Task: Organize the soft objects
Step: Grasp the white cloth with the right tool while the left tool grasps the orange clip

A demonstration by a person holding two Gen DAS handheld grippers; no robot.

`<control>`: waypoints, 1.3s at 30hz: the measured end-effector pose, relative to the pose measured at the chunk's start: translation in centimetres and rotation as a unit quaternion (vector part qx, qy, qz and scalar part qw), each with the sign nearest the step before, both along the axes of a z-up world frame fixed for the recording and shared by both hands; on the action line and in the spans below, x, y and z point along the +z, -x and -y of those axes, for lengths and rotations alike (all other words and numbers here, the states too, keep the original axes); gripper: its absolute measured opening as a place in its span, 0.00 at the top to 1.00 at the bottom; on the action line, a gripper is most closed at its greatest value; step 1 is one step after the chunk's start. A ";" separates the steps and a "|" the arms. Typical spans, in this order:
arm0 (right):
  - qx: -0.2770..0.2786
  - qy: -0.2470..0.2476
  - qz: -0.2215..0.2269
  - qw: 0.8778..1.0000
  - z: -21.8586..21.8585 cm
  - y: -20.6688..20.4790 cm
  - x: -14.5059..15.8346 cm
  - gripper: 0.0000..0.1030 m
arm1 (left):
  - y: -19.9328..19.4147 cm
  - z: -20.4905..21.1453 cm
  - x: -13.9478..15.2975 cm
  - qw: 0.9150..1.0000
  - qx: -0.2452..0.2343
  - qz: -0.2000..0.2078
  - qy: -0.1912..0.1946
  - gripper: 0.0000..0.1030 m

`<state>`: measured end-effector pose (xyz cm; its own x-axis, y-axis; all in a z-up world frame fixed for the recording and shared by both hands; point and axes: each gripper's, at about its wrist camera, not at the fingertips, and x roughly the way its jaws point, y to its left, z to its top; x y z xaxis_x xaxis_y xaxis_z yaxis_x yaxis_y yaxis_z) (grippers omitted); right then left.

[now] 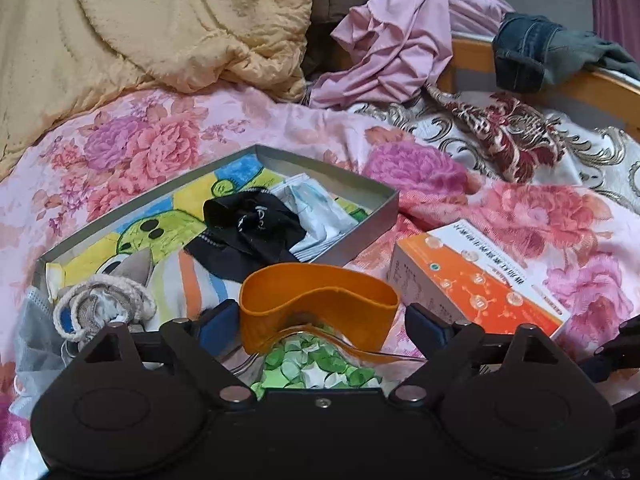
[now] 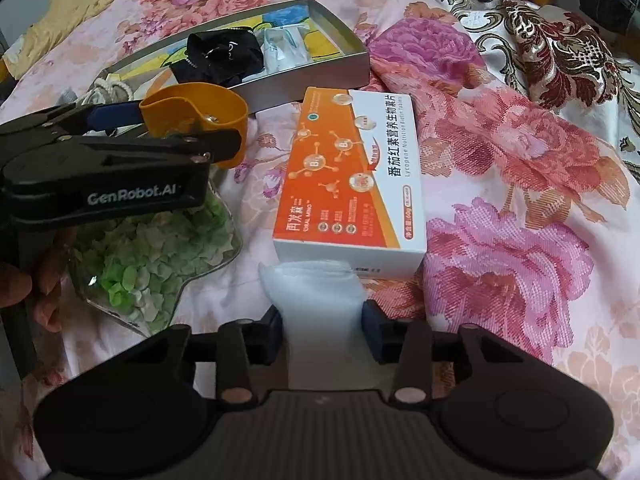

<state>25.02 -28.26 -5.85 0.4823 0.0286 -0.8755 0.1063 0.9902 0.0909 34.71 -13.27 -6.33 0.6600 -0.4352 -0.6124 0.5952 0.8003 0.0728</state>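
A grey tray (image 1: 360, 236) sits on the bed (image 1: 520, 216), on the flowery cover. Some soft things are already in it: a black sock (image 1: 248, 224), a white pack (image 1: 320, 208) and a stripy cloth (image 1: 188, 284). At the near corner a rope-edged sock (image 1: 100, 304) and a grey mask (image 1: 32, 332) hang over the edge, half in and half out. So part of the job looks done.

The left hand-held gripper (image 1: 316, 320) has its fingers apart, on either side of the orange lid (image 1: 320, 300) of a jar (image 2: 156, 264) full of green paper bits. I cannot tell if the fingers touch the lid. In the right view the jar leans on the bed and the person's hand (image 2: 24, 284) is beside it. The jar is hard, so I guess it does not belong in the tray.

The right hand-held gripper (image 2: 324, 324) is squeezed on a white soft pad (image 2: 320, 300). The pad is low over the bed, just beside the near end of the orange box (image 2: 352, 176). The tray is past the box, well apart from the pad.

What is left, I think: carry the pad to the tray and tuck in the sock and mask. Pink clothes (image 1: 400, 36) and jeans (image 1: 528, 52) lie far back, still messy.
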 end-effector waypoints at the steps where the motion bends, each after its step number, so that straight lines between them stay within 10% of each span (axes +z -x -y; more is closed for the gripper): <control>1: 0.000 0.000 0.000 1.000 0.0 0.0 0.0 0.62 | -0.1 0.0 0.0 1.000 0.004 -0.001 -0.003 0.17; 12: -0.003 -0.023 0.005 1.000 0.2 0.2 0.3 0.90 | -0.1 -0.4 -0.1 1.000 0.018 0.003 0.015 0.32; 39: 0.045 -0.083 0.103 0.990 -0.4 1.9 3.7 0.93 | 1.9 -1.9 1.0 0.994 0.061 0.046 0.084 0.62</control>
